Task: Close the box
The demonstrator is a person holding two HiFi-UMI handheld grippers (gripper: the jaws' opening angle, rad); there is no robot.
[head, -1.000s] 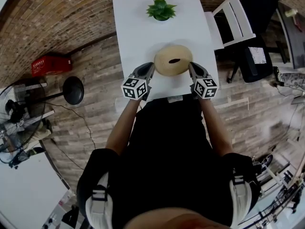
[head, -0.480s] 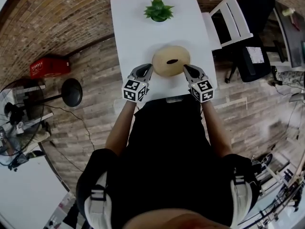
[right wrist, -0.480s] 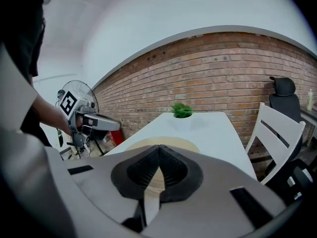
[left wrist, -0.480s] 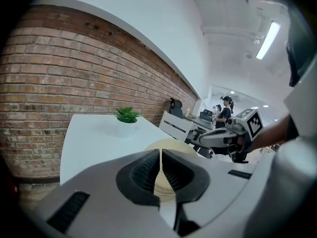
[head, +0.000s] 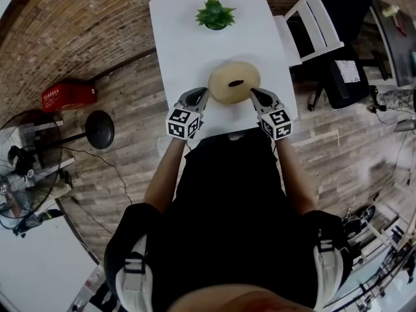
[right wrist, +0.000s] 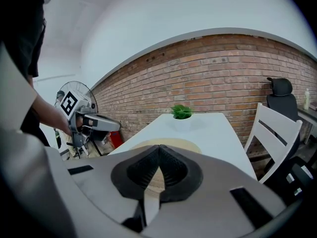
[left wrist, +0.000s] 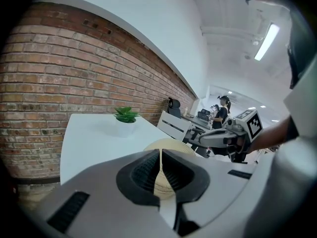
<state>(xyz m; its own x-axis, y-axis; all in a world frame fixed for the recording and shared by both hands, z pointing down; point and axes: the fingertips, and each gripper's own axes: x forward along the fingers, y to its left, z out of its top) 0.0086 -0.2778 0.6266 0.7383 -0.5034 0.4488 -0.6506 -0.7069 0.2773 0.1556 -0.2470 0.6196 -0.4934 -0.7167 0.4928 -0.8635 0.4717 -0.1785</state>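
A round tan box [head: 234, 83] with a dark oval hole in its lid sits near the front of the white table [head: 188, 41]. My left gripper [head: 205, 91] is shut and empty, its tip at the box's left side. My right gripper [head: 253, 91] is shut and empty at the box's right side. Whether the tips touch the box I cannot tell. In the left gripper view the box [left wrist: 171, 144] lies just beyond the closed left gripper [left wrist: 161, 152]. The right gripper view shows the box [right wrist: 173, 144] past the closed right gripper [right wrist: 159, 150].
A small green plant [head: 215, 13] in a pot stands at the table's far end. A white chair [head: 312, 25] is right of the table. On the wooden floor to the left are a red crate [head: 68, 95], a black stool [head: 99, 129] and a fan [head: 26, 168].
The right gripper has shifted slightly inward toward the box. The left gripper and the box stay about where they were.
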